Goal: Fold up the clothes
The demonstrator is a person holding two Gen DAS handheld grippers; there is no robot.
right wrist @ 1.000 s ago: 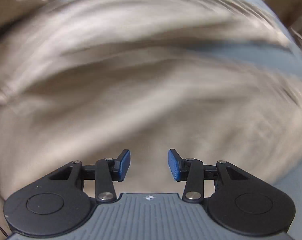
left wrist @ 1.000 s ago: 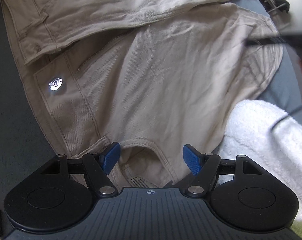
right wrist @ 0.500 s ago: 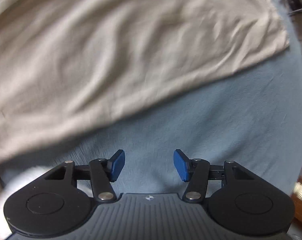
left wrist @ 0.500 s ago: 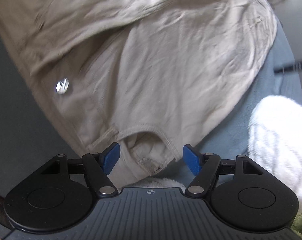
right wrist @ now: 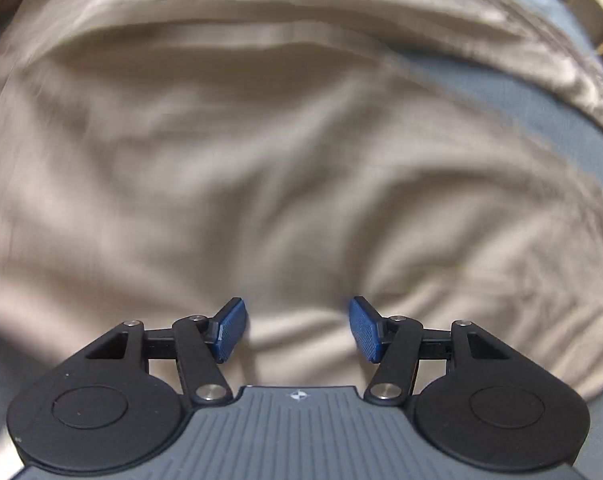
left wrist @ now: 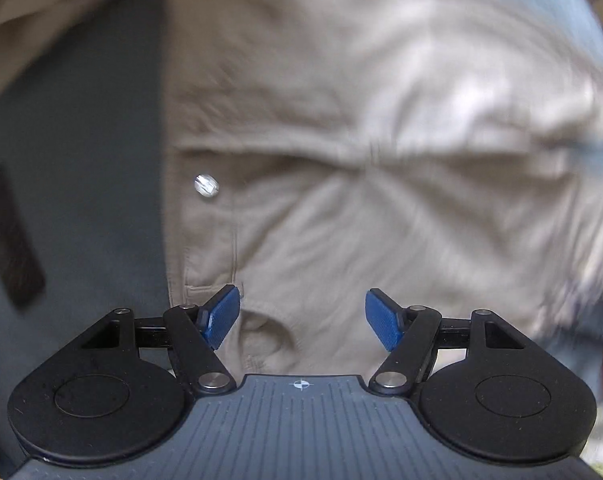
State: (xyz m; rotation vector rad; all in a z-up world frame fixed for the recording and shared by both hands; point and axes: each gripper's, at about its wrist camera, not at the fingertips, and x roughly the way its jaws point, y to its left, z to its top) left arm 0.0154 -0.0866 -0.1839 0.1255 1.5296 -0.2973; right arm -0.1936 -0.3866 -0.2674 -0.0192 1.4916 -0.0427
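Note:
Beige trousers (left wrist: 381, 160) lie spread on a grey-blue surface (left wrist: 81, 160), blurred by motion. A shiny metal button (left wrist: 206, 186) sits near their left edge. My left gripper (left wrist: 301, 314) hangs open above the waistband, pointing down, with a curved hem (left wrist: 269, 332) showing below the gap and nothing gripped. In the right wrist view the same beige cloth (right wrist: 261, 160) fills the frame. My right gripper (right wrist: 297, 322) hovers over a wrinkle in it; its jaws are opening and the blue pads (right wrist: 231, 330) do not press on the cloth.
A dark rectangular object (left wrist: 13, 240) lies on the surface at the far left. A strip of grey-blue surface (right wrist: 521, 96) shows between two layers of cloth at the upper right. Wooden pieces (right wrist: 597, 8) show past the top right corner.
The left view has risen and rolled, so the trousers' edge now runs upright and the white fluffy cloth has left the frame. The right gripper moved from bare surface back over beige cloth, jaws wider.

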